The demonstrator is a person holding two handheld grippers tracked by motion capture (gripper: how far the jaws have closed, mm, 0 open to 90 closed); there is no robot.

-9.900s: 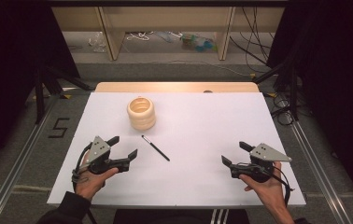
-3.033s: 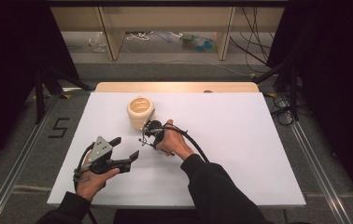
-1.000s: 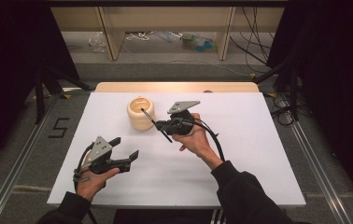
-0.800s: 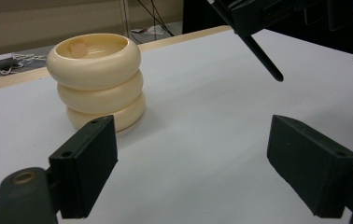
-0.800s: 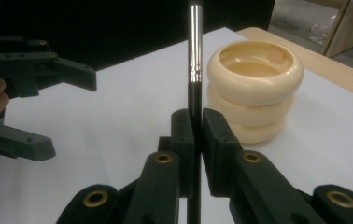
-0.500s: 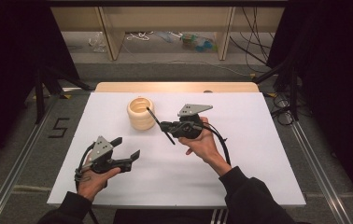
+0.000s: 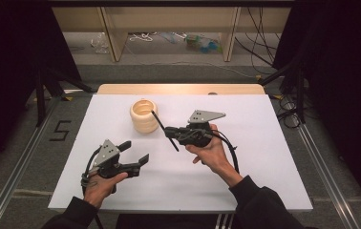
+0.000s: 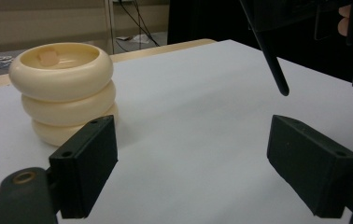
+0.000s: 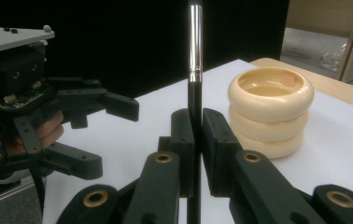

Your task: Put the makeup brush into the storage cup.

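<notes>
The black brush (image 7: 164, 130) sits clamped between the jaws of the right gripper (image 7: 170, 131) — held clear above the white tabletop (image 7: 264, 157), its upper end just beside the cream ribbed holder (image 7: 143, 116). A small pale piece lies inside that holder. The left gripper (image 7: 135, 151) hovers nearer the person — jaws wide, holding nothing.

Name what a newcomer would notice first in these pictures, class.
First, the thin black brush clamped in the right gripper, lifted above the middle of the white table. Next, the cream ribbed pot standing just left of it. The left gripper waits open near the front-left edge.
</notes>
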